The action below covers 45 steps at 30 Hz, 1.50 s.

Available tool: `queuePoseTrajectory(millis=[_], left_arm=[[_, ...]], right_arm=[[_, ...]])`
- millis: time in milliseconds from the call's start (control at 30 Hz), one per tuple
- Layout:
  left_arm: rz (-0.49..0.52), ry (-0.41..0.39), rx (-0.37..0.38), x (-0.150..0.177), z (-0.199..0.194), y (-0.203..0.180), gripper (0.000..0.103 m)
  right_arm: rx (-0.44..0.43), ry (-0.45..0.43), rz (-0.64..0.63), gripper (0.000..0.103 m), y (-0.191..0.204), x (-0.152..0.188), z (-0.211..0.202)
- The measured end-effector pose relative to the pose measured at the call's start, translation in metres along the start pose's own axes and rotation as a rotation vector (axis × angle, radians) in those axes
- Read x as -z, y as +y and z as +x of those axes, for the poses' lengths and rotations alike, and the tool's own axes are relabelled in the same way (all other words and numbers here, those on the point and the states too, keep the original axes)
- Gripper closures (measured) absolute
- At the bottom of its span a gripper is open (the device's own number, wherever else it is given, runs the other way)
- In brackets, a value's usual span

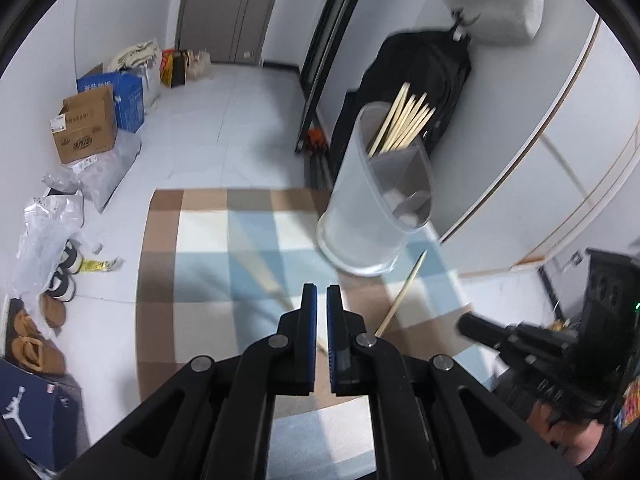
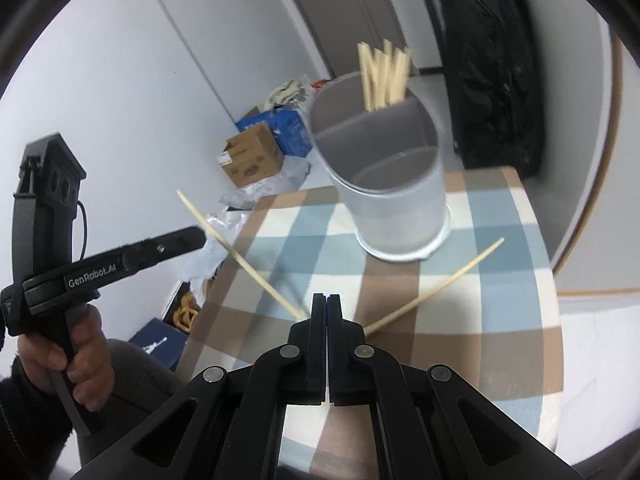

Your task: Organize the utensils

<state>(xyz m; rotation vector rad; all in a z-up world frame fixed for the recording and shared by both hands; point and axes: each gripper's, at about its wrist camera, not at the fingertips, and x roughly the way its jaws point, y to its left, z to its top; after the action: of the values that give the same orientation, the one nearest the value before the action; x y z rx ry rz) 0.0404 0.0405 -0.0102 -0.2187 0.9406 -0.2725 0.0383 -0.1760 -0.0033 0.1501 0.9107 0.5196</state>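
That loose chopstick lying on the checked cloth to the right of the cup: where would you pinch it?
Probably near the middle of the loose chopstick, from above, with the fingers straddling it crosswise. It lies flat and slanted on the checked cloth, thin and tapering towards its far tip, so mid-shaft gives balance and stays clear of the cup.

Left gripper [image 1: 322, 294] jaws closed; right gripper [image 2: 327, 302] jaws closed; both angled downward.

A brown cardboard box [image 1: 86, 128] and a blue printed carton [image 1: 128, 100] stood far left of the hand-held gripper; a black fabric backpack [image 1: 424, 76] leaned beyond it.
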Motion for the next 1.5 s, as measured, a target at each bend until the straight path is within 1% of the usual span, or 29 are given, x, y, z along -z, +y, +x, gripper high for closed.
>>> queuePoseTrajectory(millis=[67, 167, 200, 267, 333, 433, 467, 500, 533, 567, 633, 700, 733, 800, 867, 933, 967, 1033, 1133, 1200, 1233, 1300, 1333, 1367, 1400, 1433, 1500], left_arm=[[0.002, 0.038, 0.005, 0.0, 0.01, 0.004, 0.102], [-0.013, 0.057, 0.008, -0.001, 0.023, 0.011, 0.102], [-0.027, 0.083, 0.013, -0.002, 0.033, 0.015, 0.102], [-0.062, 0.131, 0.0, -0.002, 0.047, 0.024, 0.102], [-0.131, 0.146, 0.009, -0.001, 0.052, 0.038, 0.102], [-0.237, 0.157, -0.045, 0.005, 0.048, 0.056, 0.102], [-0.278, 0.166, -0.059, 0.01, 0.048, 0.063, 0.095], [-0.313, 0.181, -0.082, 0.015, 0.048, 0.068, 0.088], [-0.346, 0.187, -0.104, 0.019, 0.049, 0.073, 0.073], [-0.382, 0.177, -0.111, 0.022, 0.049, 0.079, 0.066], [-0.427, 0.17, -0.128, 0.024, 0.051, 0.084, 0.065], [-0.459, 0.195, -0.158, 0.024, 0.06, 0.087, 0.065], [-0.462, 0.204, -0.161, 0.022, 0.065, 0.086, 0.065], [-0.447, 0.208, -0.182, 0.015, 0.073, 0.08, 0.065], [-0.435, 0.22, -0.212, 0.007, 0.081, 0.076, 0.065], [-0.449, 0.246, -0.234, 0.001, 0.088, 0.076, 0.065], [-0.457, 0.256, -0.254, -0.002, 0.092, 0.077, 0.065], [-0.487, 0.276, -0.318, -0.004, 0.098, 0.083, 0.065], [-0.534, 0.291, -0.38, -0.006, 0.103, 0.09, 0.065], [-0.523, 0.295, -0.417, -0.01, 0.107, 0.089, 0.065], [-0.512, 0.293, -0.434, -0.012, 0.109, 0.087, 0.065], [-0.492, 0.282, -0.462, -0.014, 0.112, 0.084, 0.065], [-0.481, 0.274, -0.472, -0.014, 0.114, 0.083, 0.07], [-0.452, 0.26, -0.498, -0.014, 0.115, 0.081, 0.085], [-0.427, 0.249, -0.515, -0.015, 0.116, 0.079, 0.094], [-0.416, 0.239, -0.507, -0.015, 0.117, 0.079, 0.1], [-0.397, 0.212, -0.469, -0.012, 0.116, 0.079, 0.102]], right_arm=[[0.019, 0.01, 0.046, 0.1, -0.013, 0.001, 0.002], [0.034, 0.036, 0.131, 0.1, -0.035, 0.0, 0.006], [0.038, 0.043, 0.153, 0.1, -0.042, -0.001, 0.007], [0.044, 0.053, 0.192, 0.1, -0.054, -0.001, 0.009], [0.054, 0.064, 0.224, 0.1, -0.065, -0.002, 0.011], [0.053, 0.072, 0.255, 0.097, -0.075, -0.004, 0.012], [0.05, 0.076, 0.261, 0.093, -0.078, -0.005, 0.014], [0.05, 0.078, 0.265, 0.088, -0.081, -0.006, 0.015], [0.049, 0.078, 0.269, 0.086, -0.083, -0.006, 0.017], [0.039, 0.074, 0.271, 0.083, -0.085, -0.007, 0.018], [0.029, 0.068, 0.271, 0.078, -0.087, -0.008, 0.022], [0.013, 0.061, 0.282, 0.074, -0.09, -0.009, 0.026], [0.005, 0.058, 0.289, 0.073, -0.091, -0.009, 0.026], [-0.007, 0.053, 0.302, 0.067, -0.094, -0.009, 0.027], [-0.014, 0.045, 0.319, 0.067, -0.098, -0.009, 0.023], [-0.025, 0.037, 0.334, 0.065, -0.104, -0.009, 0.019], [-0.023, 0.031, 0.339, 0.063, -0.106, -0.009, 0.018], [-0.027, 0.024, 0.35, 0.062, -0.11, -0.01, 0.016], [-0.034, 0.016, 0.371, 0.062, -0.118, -0.009, 0.013], [-0.037, 0.018, 0.388, 0.06, -0.124, -0.009, 0.011], [-0.035, 0.02, 0.395, 0.058, -0.126, -0.009, 0.01], [-0.03, 0.026, 0.411, 0.047, -0.131, -0.008, 0.01], [-0.025, 0.037, 0.429, 0.046, -0.135, -0.008, 0.011], [-0.024, 0.044, 0.439, 0.046, -0.138, -0.008, 0.011], [-0.021, 0.057, 0.454, 0.046, -0.141, -0.007, 0.012], [-0.014, 0.073, 0.464, 0.046, -0.144, -0.008, 0.014], [0.002, 0.108, 0.482, 0.046, -0.149, -0.009, 0.019]])
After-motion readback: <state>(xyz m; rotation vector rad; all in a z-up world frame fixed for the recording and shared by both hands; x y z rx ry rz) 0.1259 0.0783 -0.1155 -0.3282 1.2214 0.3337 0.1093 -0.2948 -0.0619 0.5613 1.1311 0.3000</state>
